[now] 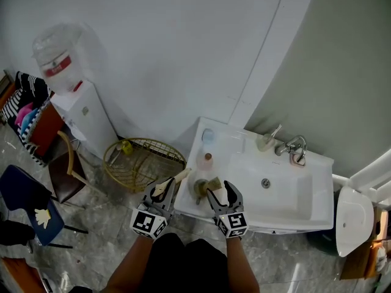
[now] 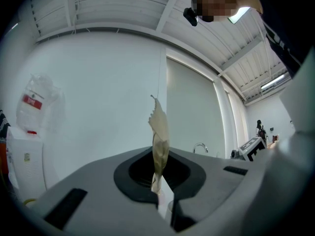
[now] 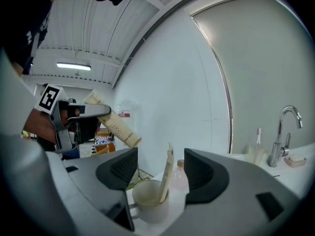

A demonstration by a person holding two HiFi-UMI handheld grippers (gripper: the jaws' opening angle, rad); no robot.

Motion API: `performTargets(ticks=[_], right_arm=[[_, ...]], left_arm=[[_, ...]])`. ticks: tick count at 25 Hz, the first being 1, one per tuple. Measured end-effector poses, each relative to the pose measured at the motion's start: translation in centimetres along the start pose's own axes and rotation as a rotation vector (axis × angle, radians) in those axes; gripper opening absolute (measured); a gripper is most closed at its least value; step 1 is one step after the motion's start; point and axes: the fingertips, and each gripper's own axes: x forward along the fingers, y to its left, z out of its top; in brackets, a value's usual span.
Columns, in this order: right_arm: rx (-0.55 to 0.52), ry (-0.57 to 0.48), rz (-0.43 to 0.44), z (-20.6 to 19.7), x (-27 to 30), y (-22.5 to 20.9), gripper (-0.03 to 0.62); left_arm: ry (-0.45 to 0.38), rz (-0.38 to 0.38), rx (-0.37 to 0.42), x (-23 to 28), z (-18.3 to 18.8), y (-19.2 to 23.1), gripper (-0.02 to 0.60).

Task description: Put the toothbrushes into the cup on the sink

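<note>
While toothbrush (image 3: 167, 173) stands in cup (image 3: 147, 203), right fingers (image 3: 118, 167) apart near it; left fingers (image 2: 129, 185) clamp wrapped toothbrush (image 2: 159, 132).

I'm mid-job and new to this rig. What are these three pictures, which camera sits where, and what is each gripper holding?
There is no robot arm here. A person holds a two-jaw gripper in each hand. The head view comes from a camera on the person's head and looks down onto a white sink. The other two pictures come from cameras riding on the grippers, each looking along its own jaws.

The left gripper is shut on a tan toothbrush that seems to be in a paper sleeve. The right gripper is open and holds nothing. Between its jaws you can see the cup on the sink's edge, with a second toothbrush standing in it. A faucet and a small pink bottle also sit on the sink.
</note>
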Motion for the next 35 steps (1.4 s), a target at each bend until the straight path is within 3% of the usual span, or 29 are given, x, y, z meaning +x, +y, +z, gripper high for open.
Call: performTargets(ticks=[18,35], right_arm=[[-0.035,-0.077,0.015,8.6,-2.8,0.5,0.295],[-0.062,-0.138,-0.033,11.5,-5.3,-0.8,0.295]], left_arm=[[0.008,0.004,0.003,0.5,4.7,-1.1,0.029],[0.006,0.002,0.004,1.1,5.2,-1.4,0.029]])
